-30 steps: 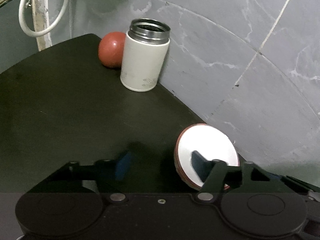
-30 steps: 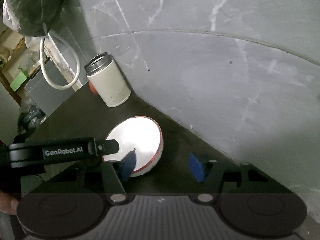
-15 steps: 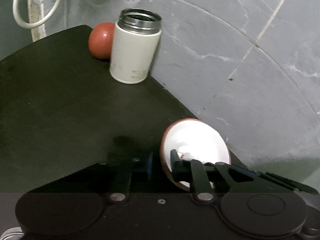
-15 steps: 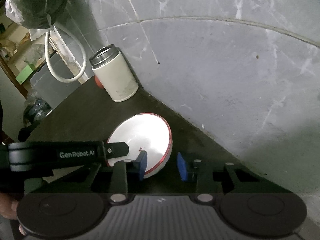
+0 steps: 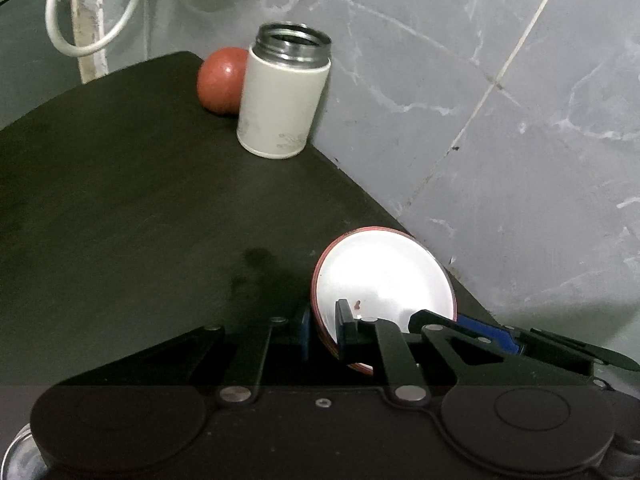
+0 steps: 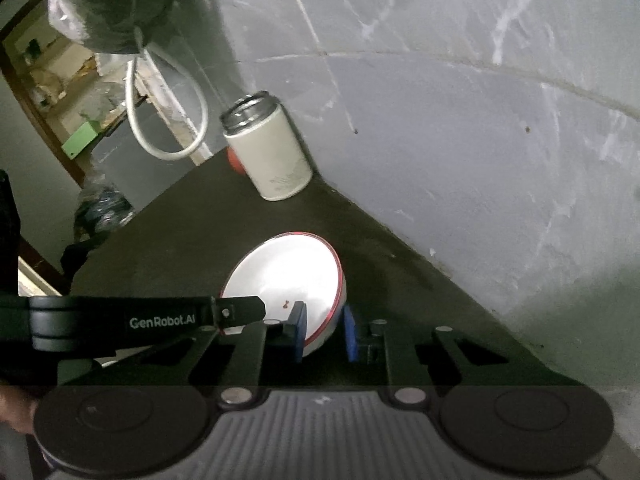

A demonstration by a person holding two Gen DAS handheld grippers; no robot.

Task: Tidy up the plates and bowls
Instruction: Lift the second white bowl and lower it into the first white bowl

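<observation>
Left wrist view: left gripper (image 5: 323, 330) has its jaws narrowed onto the near-left rim of the bowl (image 5: 384, 280). One blue pad sits outside the red wall, the other dark finger inside on the white interior, so the rim is pinched between them. Bowl is white inside w/ a red rim, tilted so its opening faces up and toward the camera; sits on the dark worktop (image 5: 140, 200) close to the grey tiled wall (image 5: 500, 120). The right gripper's blue pad and black linkage (image 5: 492, 336) come in from the right at the bowl's near-right edge. Further back, well apart from the bowl: a cream flask (image 5: 282, 98) w/ open steel mouth, upright by the wall, and a red ball-like thing (image 5: 220, 80) just behind it, touching or nearly so, can't tell which. White hose (image 5: 96, 36) loops at top left.

Right wrist view: right gripper (image 6: 325, 334) jaws narrow, clamped on the bowl (image 6: 288, 276) at its near-right rim. Left blue pad inside against the white, right blue pad outside the wall. The left gripper's black finger, marked GenRobot.AI (image 6: 160, 322), crosses from the left and meets the bowl's near-left rim. Bowl lies on the worktop (image 6: 180, 232) near the wall corner. Flask (image 6: 270, 150) stands beyond it, upright, red thing mostly hidden behind. Hose (image 6: 168, 120) and a dark bagged bundle (image 6: 108, 4) hang at upper left.
</observation>
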